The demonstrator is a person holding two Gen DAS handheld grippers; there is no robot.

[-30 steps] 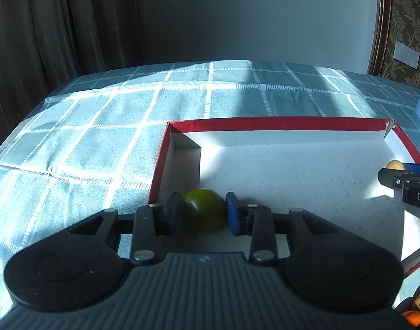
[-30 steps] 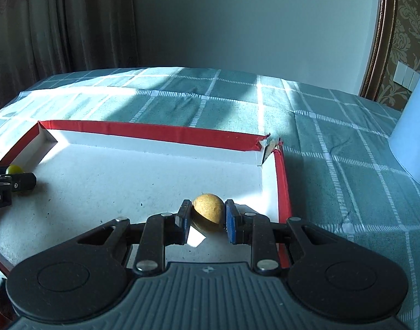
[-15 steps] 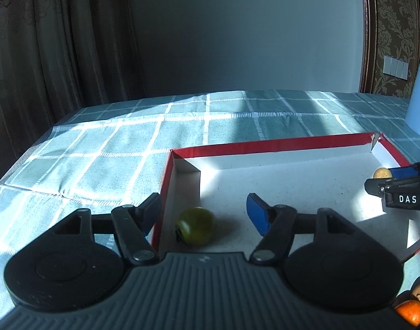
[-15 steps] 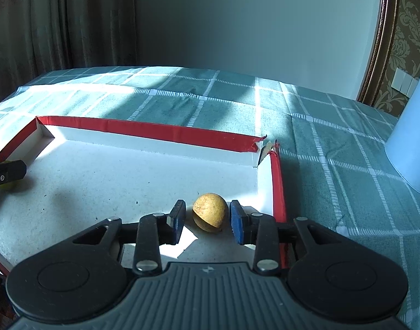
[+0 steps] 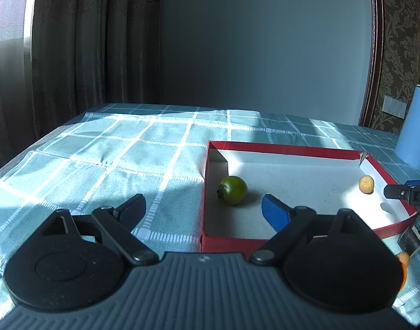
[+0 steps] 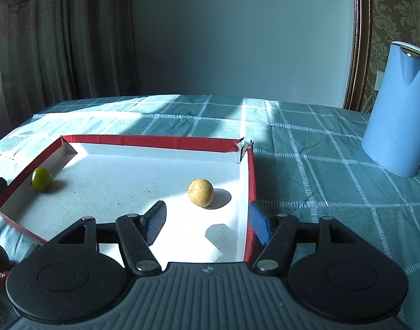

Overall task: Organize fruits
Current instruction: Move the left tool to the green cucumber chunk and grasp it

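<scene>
My left tongs (image 5: 201, 206) were spread wide and held nothing, straddling the left wall of the shallow red-edged cardboard tray with white floor (image 5: 281, 147). The small round green tomato (image 5: 233, 190) lay on the tray floor by that left wall, just ahead of the tongs and apart from them. My right tongs (image 6: 207, 220) were likewise released, straddling the tray's right wall (image 6: 251, 176). The round tan-yellow fruit (image 6: 200, 192) sat in sunlight on the floor near that wall, free of both fingers. The tray stood on the counter under a teal checked cloth (image 6: 319, 170). A tall light-blue cylindrical container (image 6: 396, 104) stood well right of the tray.
</scene>
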